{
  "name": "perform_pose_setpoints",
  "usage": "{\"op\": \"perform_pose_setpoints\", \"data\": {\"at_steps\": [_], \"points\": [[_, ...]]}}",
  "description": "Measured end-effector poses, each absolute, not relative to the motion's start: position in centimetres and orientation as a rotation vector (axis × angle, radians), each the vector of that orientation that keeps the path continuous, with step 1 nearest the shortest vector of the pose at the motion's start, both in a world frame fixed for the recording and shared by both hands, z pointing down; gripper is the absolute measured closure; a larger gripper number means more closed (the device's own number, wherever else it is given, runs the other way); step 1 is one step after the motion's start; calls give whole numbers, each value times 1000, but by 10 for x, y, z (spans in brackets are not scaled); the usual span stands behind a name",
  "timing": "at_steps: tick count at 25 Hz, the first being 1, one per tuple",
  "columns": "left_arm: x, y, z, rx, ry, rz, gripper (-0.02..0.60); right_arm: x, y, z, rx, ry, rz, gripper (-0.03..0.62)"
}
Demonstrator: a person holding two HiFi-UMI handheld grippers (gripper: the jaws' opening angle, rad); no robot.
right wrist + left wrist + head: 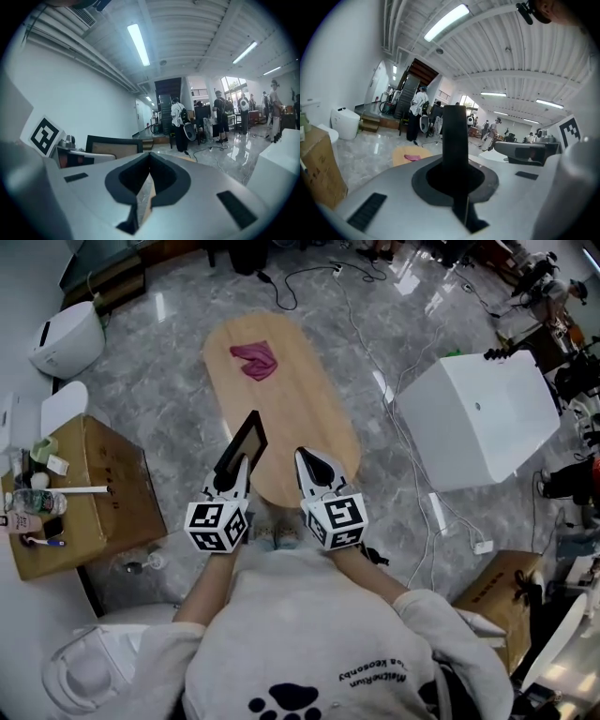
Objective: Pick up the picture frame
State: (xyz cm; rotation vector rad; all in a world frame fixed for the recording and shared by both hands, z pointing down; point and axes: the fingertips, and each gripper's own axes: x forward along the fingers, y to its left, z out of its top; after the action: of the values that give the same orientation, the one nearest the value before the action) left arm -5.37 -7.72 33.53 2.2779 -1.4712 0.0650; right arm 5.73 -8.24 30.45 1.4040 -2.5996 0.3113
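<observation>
The black picture frame (242,441) hangs above the near end of the oval wooden table (291,399), edge-on and tilted, with my left gripper (240,465) shut on its lower edge. In the left gripper view the frame (454,136) rises as a dark upright bar from between the closed jaws of the left gripper (455,174). My right gripper (313,465) hovers just to the right of it, shut with nothing in it. The right gripper view shows the right gripper (149,158) with its tips together and the frame (115,146) off to the left.
A pink cloth (255,360) lies at the table's far end. A white box (483,418) stands on the floor at right, an open cardboard box (84,493) with bottles at left. Cables (394,427) trail across the marble floor. People stand far off in the room.
</observation>
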Motion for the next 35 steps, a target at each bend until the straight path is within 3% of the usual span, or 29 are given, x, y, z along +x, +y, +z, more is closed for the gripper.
{"op": "perform_pose_setpoints", "data": {"at_steps": [16, 35], "points": [[-37, -46, 251, 2475, -1680, 16, 565, 67, -54, 236, 1478, -2686, 9, 585], [-11, -45, 248, 2533, -1653, 18, 565, 97, -50, 239, 1572, -2644, 11, 586]]}}
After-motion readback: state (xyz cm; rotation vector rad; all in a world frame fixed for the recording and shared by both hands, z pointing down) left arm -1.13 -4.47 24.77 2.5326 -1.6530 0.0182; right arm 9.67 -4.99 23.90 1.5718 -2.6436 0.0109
